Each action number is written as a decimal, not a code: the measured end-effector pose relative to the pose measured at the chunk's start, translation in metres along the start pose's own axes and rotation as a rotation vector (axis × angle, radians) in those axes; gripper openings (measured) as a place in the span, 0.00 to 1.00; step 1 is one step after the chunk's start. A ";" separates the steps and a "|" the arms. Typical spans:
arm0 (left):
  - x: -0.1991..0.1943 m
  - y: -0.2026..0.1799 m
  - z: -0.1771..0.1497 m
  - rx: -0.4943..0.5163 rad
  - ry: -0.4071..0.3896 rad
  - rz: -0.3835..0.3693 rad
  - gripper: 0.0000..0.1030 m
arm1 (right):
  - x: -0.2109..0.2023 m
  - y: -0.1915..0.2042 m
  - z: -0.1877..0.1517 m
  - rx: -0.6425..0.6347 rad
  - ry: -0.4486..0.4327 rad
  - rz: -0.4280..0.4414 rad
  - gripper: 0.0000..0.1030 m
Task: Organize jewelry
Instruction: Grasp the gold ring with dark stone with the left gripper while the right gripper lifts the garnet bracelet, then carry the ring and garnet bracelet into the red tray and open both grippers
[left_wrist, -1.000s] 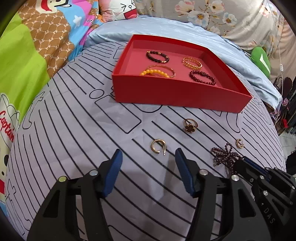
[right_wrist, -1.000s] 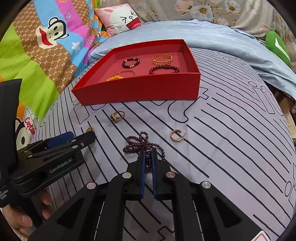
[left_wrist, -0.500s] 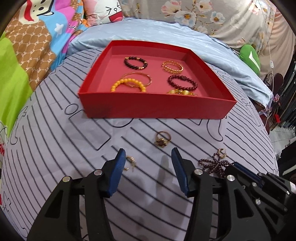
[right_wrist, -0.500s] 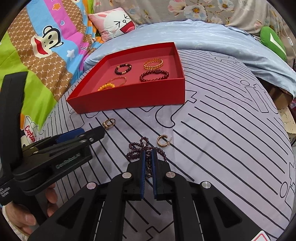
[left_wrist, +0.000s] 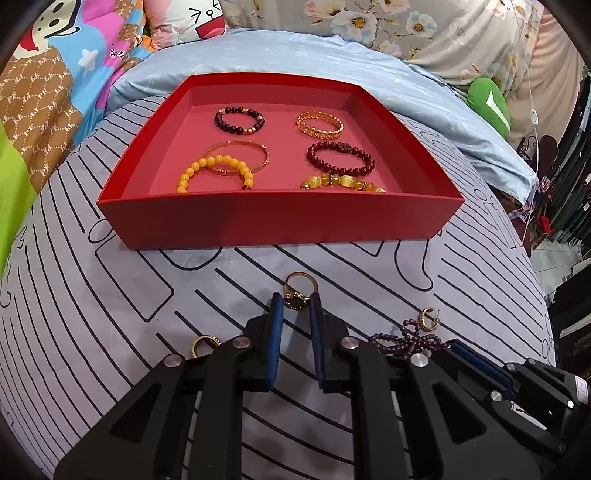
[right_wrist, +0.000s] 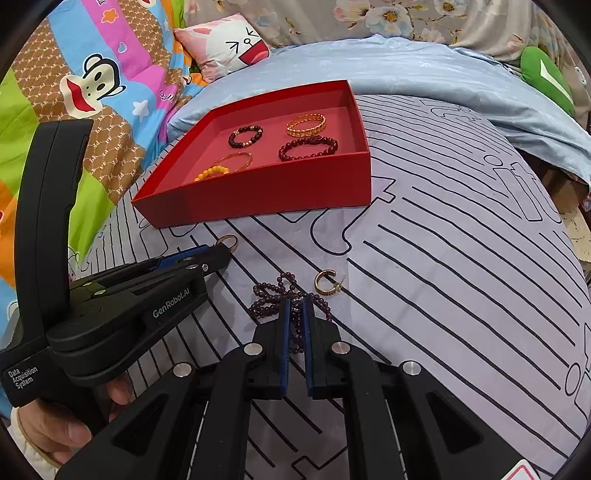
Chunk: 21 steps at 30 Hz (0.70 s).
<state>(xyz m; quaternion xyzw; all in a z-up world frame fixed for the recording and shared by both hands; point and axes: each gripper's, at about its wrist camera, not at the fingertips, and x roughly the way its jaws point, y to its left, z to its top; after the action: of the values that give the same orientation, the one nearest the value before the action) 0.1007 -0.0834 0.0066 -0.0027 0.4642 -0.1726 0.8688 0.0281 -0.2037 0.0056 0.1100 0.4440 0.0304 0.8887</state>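
A red tray (left_wrist: 280, 218) holding several bracelets sits on the striped bed cover; it also shows in the right wrist view (right_wrist: 273, 192). My left gripper (left_wrist: 295, 301) has closed its blue pads on a gold ring with a dark flower top (left_wrist: 297, 291) lying on the cover. My right gripper (right_wrist: 294, 308) is shut on a dark purple bead strand (right_wrist: 275, 299), which also shows in the left wrist view (left_wrist: 406, 339). A gold hoop earring (right_wrist: 327, 282) lies just right of the strand. Another gold hoop (left_wrist: 203, 343) lies left of my left gripper.
A light blue blanket (left_wrist: 295, 51) lies behind the tray. Cartoon pillows (right_wrist: 92, 85) are at the left and a green cushion (left_wrist: 487, 105) at the far right. The bed edge drops off at the right (left_wrist: 546, 258).
My left gripper moved right from the gold hoop to the flower ring and closed its fingers around it. The right gripper stayed shut on the bead strand.
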 end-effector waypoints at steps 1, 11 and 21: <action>0.000 0.000 0.000 0.000 0.000 0.002 0.14 | 0.000 0.000 0.000 0.000 0.000 0.000 0.06; -0.017 0.006 -0.008 -0.014 0.000 0.012 0.14 | -0.014 0.006 0.004 -0.008 -0.028 0.007 0.06; -0.048 0.022 -0.017 -0.030 -0.011 0.056 0.14 | -0.038 0.015 0.017 -0.029 -0.079 0.022 0.06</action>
<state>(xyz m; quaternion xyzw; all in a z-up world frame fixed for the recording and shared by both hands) 0.0692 -0.0460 0.0324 -0.0039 0.4617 -0.1410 0.8757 0.0193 -0.1973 0.0483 0.1031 0.4070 0.0423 0.9066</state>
